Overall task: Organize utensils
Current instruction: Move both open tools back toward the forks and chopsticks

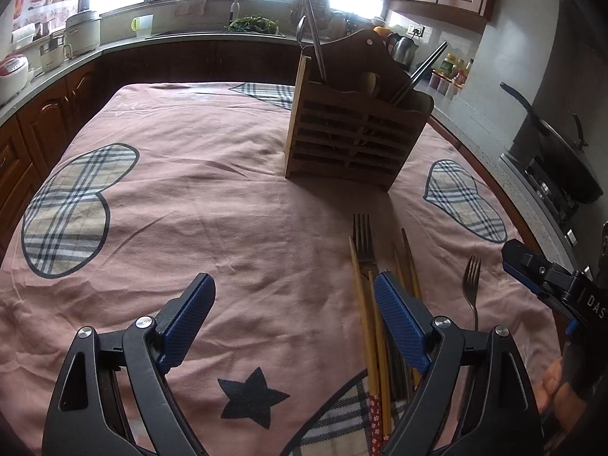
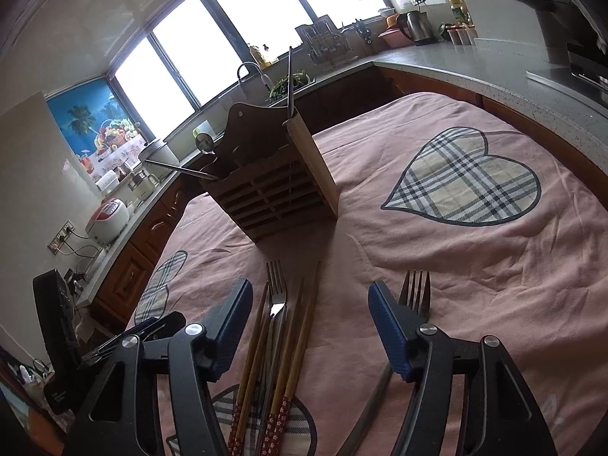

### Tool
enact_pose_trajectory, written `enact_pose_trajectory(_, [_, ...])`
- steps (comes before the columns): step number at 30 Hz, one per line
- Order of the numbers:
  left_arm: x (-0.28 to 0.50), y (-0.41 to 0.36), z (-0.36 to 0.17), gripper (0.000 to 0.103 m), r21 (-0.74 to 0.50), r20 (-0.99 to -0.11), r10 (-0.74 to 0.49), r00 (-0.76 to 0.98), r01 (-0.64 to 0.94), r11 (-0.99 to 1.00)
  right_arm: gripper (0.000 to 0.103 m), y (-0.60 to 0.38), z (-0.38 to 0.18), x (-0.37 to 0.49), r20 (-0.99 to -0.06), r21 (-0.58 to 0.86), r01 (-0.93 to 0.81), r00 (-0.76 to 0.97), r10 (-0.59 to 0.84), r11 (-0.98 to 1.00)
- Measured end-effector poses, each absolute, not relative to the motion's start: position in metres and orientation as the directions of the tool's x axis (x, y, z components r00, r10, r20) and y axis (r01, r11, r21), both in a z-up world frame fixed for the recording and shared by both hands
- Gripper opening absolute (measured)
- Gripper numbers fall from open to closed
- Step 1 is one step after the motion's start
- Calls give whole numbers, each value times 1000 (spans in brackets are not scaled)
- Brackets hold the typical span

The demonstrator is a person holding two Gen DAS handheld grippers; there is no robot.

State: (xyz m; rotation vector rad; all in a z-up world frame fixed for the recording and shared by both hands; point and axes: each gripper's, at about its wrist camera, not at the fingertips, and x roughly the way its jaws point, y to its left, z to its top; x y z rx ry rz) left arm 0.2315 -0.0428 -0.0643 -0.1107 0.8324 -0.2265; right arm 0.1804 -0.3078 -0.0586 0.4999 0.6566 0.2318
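A slatted wooden utensil holder (image 1: 357,133) (image 2: 273,186) stands on the pink tablecloth (image 1: 228,197), with a spoon, chopsticks and metal handles sticking out of it. In front of it lie several wooden chopsticks (image 1: 361,292) (image 2: 300,326) with a fork (image 1: 363,235) (image 2: 275,285) among them. A second fork (image 1: 471,277) (image 2: 417,288) lies apart to their right. My left gripper (image 1: 293,277) is open over bare cloth, its right finger just left of the chopsticks. My right gripper (image 2: 308,287) is open low over the bundle, chopsticks and fork between its fingers, pads not touching them.
Dark wood cabinets and a grey counter (image 2: 475,64) ring the table. A wok on a stove (image 1: 562,159) sits at the right, a kettle (image 1: 402,47) and bottles behind the holder, rice cookers (image 1: 15,72) at the left. The right gripper's body (image 1: 539,277) shows beside the second fork.
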Motion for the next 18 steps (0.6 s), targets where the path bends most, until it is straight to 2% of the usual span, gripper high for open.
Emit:
enact_pose_trajectory(8, [257, -67, -76, 74, -170, -760, -270, 591, 221, 961, 41, -299, -74, 219, -589, 502, -49, 712, 383, 863])
enact_pose_trajectory(12, [268, -77, -84, 64, -157, -783, -273, 560, 246, 956, 31, -296, -83, 238, -617, 498, -50, 681, 394, 865])
enact_pose_trajectory(18, [281, -89, -98, 57, -158, -809, -287, 512, 281, 947, 31, -291, -91, 257, -647, 486, -55, 649, 401, 872])
